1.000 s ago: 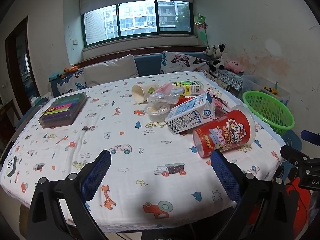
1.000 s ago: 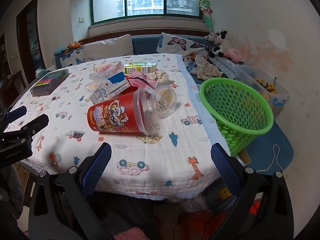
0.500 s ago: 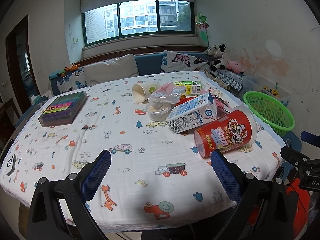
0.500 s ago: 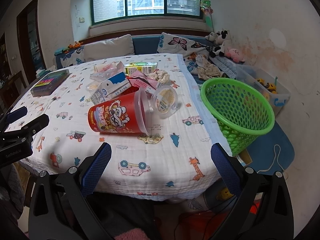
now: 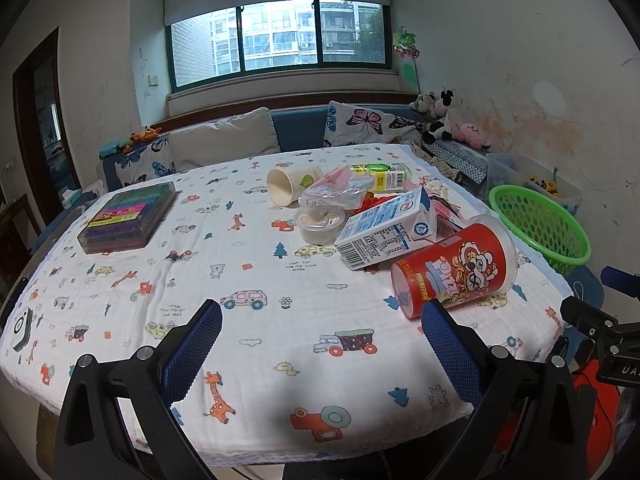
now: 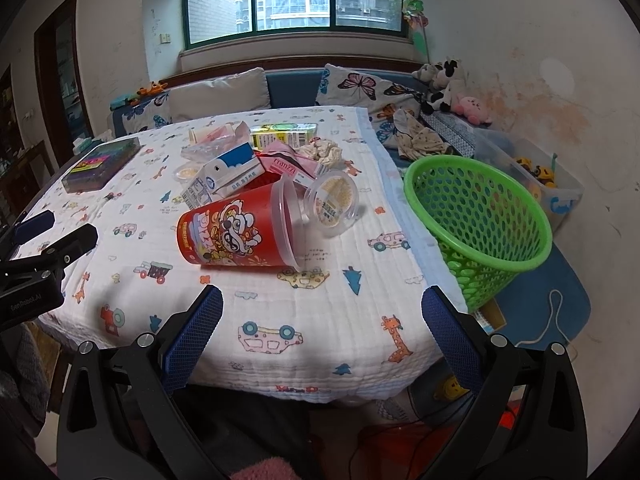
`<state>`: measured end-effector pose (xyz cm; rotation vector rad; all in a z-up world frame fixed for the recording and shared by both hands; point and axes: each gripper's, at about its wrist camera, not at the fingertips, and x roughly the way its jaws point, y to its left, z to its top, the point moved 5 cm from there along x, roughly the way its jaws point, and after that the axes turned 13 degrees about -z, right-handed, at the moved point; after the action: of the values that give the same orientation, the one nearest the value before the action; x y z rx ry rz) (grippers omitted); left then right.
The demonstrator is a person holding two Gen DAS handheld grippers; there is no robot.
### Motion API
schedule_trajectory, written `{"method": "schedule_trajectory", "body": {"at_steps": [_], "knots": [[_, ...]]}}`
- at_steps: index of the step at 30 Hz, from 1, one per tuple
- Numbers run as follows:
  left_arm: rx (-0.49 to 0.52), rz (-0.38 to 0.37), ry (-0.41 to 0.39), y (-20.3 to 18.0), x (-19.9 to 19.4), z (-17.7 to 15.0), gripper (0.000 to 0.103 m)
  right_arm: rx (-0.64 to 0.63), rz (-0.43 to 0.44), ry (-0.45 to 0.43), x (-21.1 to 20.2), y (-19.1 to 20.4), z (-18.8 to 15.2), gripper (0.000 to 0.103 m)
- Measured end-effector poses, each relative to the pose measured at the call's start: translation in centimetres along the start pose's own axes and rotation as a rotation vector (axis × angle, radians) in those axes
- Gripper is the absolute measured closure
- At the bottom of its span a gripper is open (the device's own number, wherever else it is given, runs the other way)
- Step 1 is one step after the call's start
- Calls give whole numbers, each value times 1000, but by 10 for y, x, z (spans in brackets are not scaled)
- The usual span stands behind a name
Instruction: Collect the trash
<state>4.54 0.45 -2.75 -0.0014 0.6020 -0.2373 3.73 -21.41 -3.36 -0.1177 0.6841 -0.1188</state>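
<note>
Both jaws wide open and empty, the red cup lies sideways at frame centre, straight ahead of the right gripper, rim toward the green basket at right.

A white tablecloth printed with cars, giraffes and trees covers the table. A transparent case of coloured markers lies flat near the far left edge, well apart from the other items on the cloth. A small white device rests at the near left edge.

Behind the table, a blue bench seat carries a grey cushion and a butterfly-print cushion. Plush toys sit in the right corner, below a pinwheel. A clear storage bin holding small toys stands against the right wall. A three-pane window faces apartment buildings.
</note>
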Motion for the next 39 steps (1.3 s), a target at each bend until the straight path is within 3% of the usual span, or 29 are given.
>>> {"method": "schedule_trajectory", "body": {"at_steps": [39], "knots": [[-15,0,26,8,22,3,6,-23,10,19,16,5,9,4]]}}
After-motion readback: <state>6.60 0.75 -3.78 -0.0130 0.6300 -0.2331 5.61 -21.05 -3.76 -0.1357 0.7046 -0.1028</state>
